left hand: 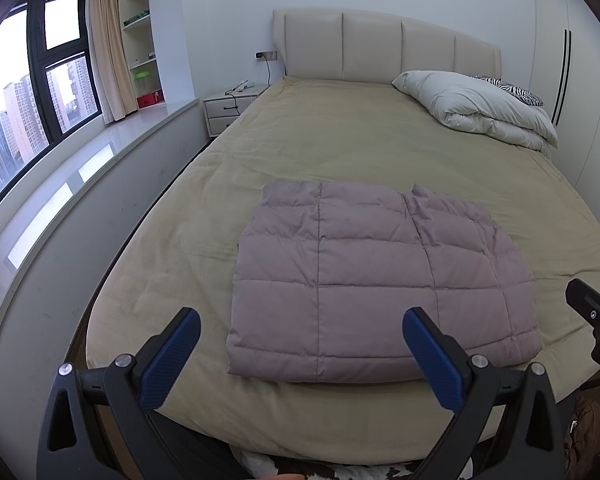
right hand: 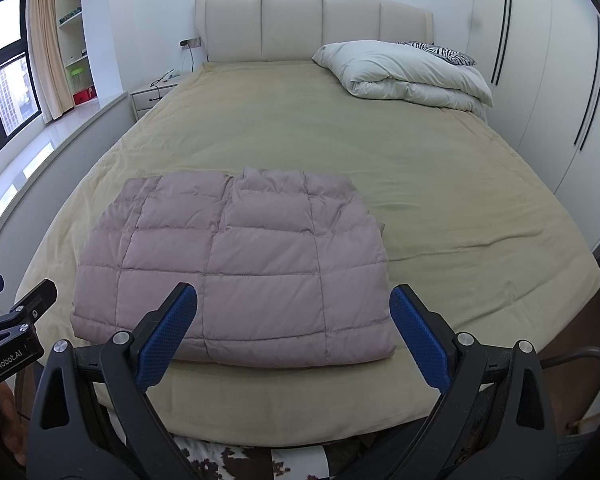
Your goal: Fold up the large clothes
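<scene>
Jaws of both grippers wide, empty.

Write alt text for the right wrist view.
A folded mauve quilted puffer jacket lies flat near the foot of a bed with a beige cover, just beyond the open right gripper. A white duvet is heaped by the headboard.

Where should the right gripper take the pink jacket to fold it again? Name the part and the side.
Take the near right corner of the jacket, coming low from the foot of the bed. The folded hem there is thick and lies flat at the near edge, close in front of the open right gripper, so one finger could probably slide under it. The left gripper is open too.
</scene>
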Action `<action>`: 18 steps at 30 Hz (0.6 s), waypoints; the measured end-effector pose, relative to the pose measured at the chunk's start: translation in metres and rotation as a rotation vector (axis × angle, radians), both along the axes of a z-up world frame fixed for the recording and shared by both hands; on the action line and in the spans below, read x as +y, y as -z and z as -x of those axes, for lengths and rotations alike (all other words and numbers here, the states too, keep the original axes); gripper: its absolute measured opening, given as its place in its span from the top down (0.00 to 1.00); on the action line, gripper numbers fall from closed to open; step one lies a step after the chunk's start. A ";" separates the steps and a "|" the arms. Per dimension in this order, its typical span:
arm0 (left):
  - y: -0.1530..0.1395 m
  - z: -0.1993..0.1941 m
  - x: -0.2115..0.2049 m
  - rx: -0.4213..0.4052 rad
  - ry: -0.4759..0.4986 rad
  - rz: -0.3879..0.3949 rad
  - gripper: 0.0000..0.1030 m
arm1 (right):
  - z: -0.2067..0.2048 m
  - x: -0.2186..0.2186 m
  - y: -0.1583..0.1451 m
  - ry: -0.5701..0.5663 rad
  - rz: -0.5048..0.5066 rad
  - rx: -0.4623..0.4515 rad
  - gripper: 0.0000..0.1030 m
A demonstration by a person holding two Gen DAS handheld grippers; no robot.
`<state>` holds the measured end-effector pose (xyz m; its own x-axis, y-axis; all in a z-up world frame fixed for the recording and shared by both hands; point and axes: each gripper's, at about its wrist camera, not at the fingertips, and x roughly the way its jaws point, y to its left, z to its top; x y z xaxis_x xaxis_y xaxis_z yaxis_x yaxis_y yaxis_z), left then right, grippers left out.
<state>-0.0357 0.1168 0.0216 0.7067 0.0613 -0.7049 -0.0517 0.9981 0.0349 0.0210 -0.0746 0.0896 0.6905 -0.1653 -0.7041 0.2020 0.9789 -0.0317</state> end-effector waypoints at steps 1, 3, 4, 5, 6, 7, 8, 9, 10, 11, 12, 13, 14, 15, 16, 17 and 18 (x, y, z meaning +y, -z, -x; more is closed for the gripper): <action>0.001 0.000 0.000 0.002 0.001 0.001 0.00 | 0.000 0.000 0.000 -0.001 0.000 0.001 0.04; 0.002 0.001 -0.001 0.002 0.003 -0.001 0.00 | 0.000 -0.001 0.002 -0.002 0.000 0.003 0.04; 0.002 0.002 -0.001 0.002 0.004 -0.003 0.00 | 0.000 -0.002 0.003 -0.003 0.001 0.004 0.04; 0.003 0.002 -0.001 0.002 0.005 -0.003 0.00 | 0.000 -0.002 0.004 -0.004 0.001 0.005 0.04; 0.002 0.001 -0.001 0.003 0.005 -0.002 0.00 | 0.000 -0.002 0.004 -0.004 0.000 0.005 0.04; 0.003 0.001 -0.001 0.003 0.005 -0.002 0.00 | 0.000 -0.002 0.004 -0.003 0.001 0.005 0.04; 0.003 0.002 -0.002 0.003 0.005 -0.003 0.00 | 0.000 -0.002 0.004 -0.003 0.000 0.006 0.04; 0.002 0.001 -0.002 0.003 0.004 -0.004 0.00 | 0.000 -0.002 0.004 -0.004 0.001 0.005 0.04; 0.002 0.001 -0.002 0.003 0.005 -0.003 0.00 | 0.000 -0.002 0.005 -0.003 0.001 0.006 0.04; 0.003 0.002 -0.002 0.003 0.005 -0.003 0.00 | -0.001 -0.002 0.005 -0.004 0.001 0.008 0.04; 0.002 0.001 -0.002 0.002 0.004 -0.002 0.00 | -0.001 -0.002 0.006 -0.005 0.001 0.009 0.04; 0.002 0.001 -0.001 0.002 0.004 -0.003 0.00 | -0.001 -0.002 0.007 -0.006 0.001 0.009 0.04; 0.002 0.001 -0.001 0.003 0.005 -0.003 0.00 | -0.001 -0.003 0.007 -0.006 0.001 0.010 0.04; 0.002 0.001 -0.001 0.003 0.005 -0.003 0.00 | -0.001 -0.003 0.007 -0.008 0.001 0.012 0.04; 0.002 0.001 -0.001 0.003 0.005 -0.003 0.00 | -0.001 -0.003 0.008 -0.009 0.002 0.013 0.04; 0.002 0.002 -0.001 0.003 0.005 -0.003 0.00 | -0.001 -0.003 0.008 -0.010 0.003 0.013 0.04; 0.002 0.001 -0.001 0.003 0.005 -0.003 0.00 | -0.001 -0.003 0.008 -0.010 0.002 0.013 0.04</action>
<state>-0.0370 0.1153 0.0196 0.7052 0.0601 -0.7065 -0.0469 0.9982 0.0381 0.0225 -0.0776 0.0813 0.6832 -0.1603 -0.7125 0.1922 0.9807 -0.0363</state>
